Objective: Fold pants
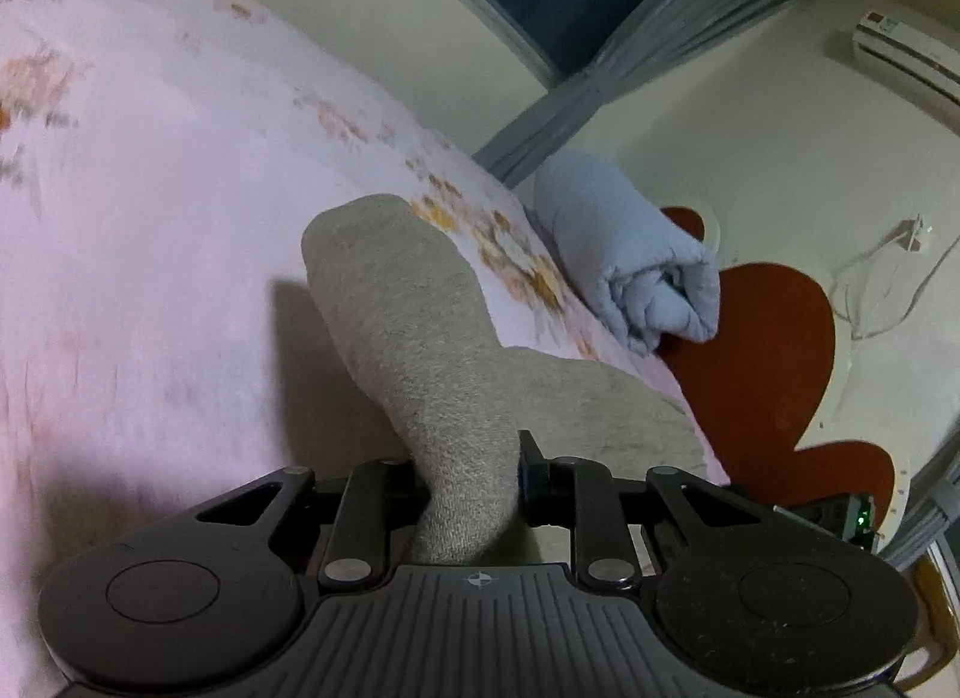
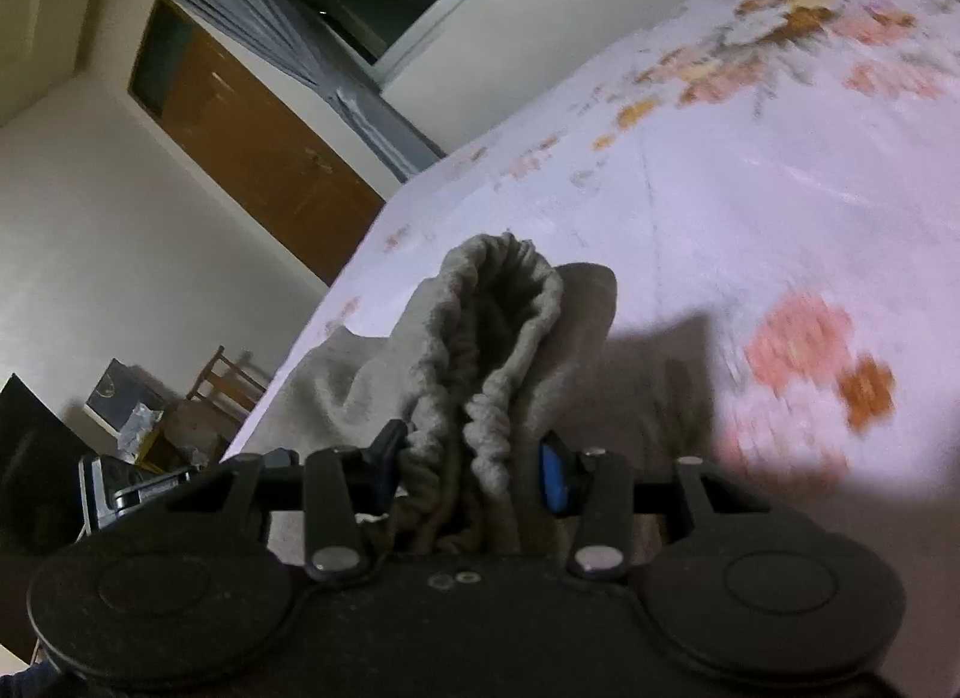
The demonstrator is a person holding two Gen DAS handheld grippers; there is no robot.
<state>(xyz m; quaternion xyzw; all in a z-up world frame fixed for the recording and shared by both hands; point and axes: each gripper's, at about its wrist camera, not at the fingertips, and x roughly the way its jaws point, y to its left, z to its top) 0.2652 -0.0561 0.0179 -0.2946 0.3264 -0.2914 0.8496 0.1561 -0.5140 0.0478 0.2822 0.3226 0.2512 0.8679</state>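
Fingers of both the left gripper (image 1: 471, 479) and right gripper (image 2: 474, 470) pinch the grey pants (image 1: 414, 338) (fingertips buried in cloth).

No readable text in either view. My left tool's body (image 1: 480, 581) carries only a small compass-like cross emblem, no letters. The air conditioner (image 1: 906, 59) on the wall has a red-and-dark sticker, too small and blurred to read. A device (image 1: 862, 518) at the frame edge shows a green light, no legible marking. Right view: nothing written.
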